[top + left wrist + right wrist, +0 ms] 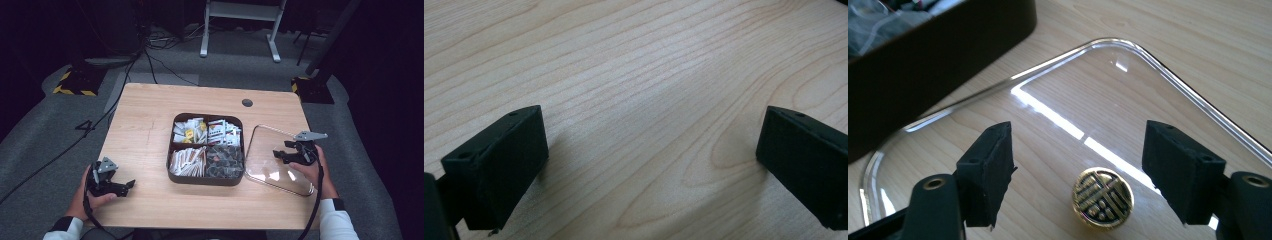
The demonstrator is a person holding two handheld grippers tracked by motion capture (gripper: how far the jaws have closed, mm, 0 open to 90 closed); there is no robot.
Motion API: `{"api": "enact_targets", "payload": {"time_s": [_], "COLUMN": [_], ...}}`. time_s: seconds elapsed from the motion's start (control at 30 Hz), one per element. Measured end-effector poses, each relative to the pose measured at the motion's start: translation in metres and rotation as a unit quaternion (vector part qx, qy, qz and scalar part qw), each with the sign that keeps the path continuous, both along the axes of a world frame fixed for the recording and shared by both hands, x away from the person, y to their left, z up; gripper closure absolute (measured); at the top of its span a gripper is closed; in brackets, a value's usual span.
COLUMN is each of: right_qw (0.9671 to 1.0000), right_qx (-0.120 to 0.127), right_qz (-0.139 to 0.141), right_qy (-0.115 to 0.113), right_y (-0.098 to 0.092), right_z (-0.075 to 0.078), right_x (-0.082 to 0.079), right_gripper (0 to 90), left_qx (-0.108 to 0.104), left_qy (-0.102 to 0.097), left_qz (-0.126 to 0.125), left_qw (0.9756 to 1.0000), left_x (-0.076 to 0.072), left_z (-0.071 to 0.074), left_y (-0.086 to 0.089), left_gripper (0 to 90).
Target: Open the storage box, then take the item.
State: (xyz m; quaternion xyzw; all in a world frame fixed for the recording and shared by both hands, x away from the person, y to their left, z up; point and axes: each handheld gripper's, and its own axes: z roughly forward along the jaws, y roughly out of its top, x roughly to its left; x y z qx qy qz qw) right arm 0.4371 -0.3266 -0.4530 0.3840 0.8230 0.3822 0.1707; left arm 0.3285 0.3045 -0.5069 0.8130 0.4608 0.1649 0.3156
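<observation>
A pale wood-grain counter (150,115) stands on grey carpet in a dark room, with cables trailing at 10 o'clock. At its centre sits a dark divided box (206,150); a clear lid (272,160) lies at 3 o'clock. The right gripper (1078,170) is spread around the lid's gold knob (1103,198). The left gripper (649,165), at 8 o'clock, is spread over bare wood.

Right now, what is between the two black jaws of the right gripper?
In the right gripper view, the open right gripper straddles the round gold knob of the clear transparent lid lying on the wooden table.
</observation>
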Motion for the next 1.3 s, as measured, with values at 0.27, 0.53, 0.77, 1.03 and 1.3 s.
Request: {"api": "enact_targets", "payload": {"time_s": [0.27,0.53,0.77,1.03,1.3], "right_qw": [0.9997,0.9991,0.9981,0.9962,0.9955], "right_qx": [0.006,0.009,0.010,0.002,-0.008], "right_qz": [0.015,0.021,0.039,0.069,0.087], "right_qy": [-0.019,-0.037,-0.046,-0.053,-0.038], "right_y": [0.024,0.040,0.055,0.085,0.114], "right_z": [0.020,0.038,0.048,0.055,0.048], "right_x": [-0.001,0.001,0.003,0.012,0.030], "right_gripper": [30.3,30.8,30.8,31.3,32.0], "left_qx": [0.001,0.001,0.001,0.001,0.002], "left_qy": [0.000,0.001,0.002,0.001,-0.001], "left_qz": [-0.003,-0.003,-0.001,-0.002,-0.003], "left_qw": [1.0000,1.0000,1.0000,1.0000,1.0000], "left_x": [0.000,-0.001,-0.001,-0.001,0.000], "left_z": [0.000,0.000,0.000,0.000,0.000], "left_y": [0.001,0.001,0.000,0.001,0.001], "left_gripper": [0.5,0.5,0.5,0.5,0.5]}}
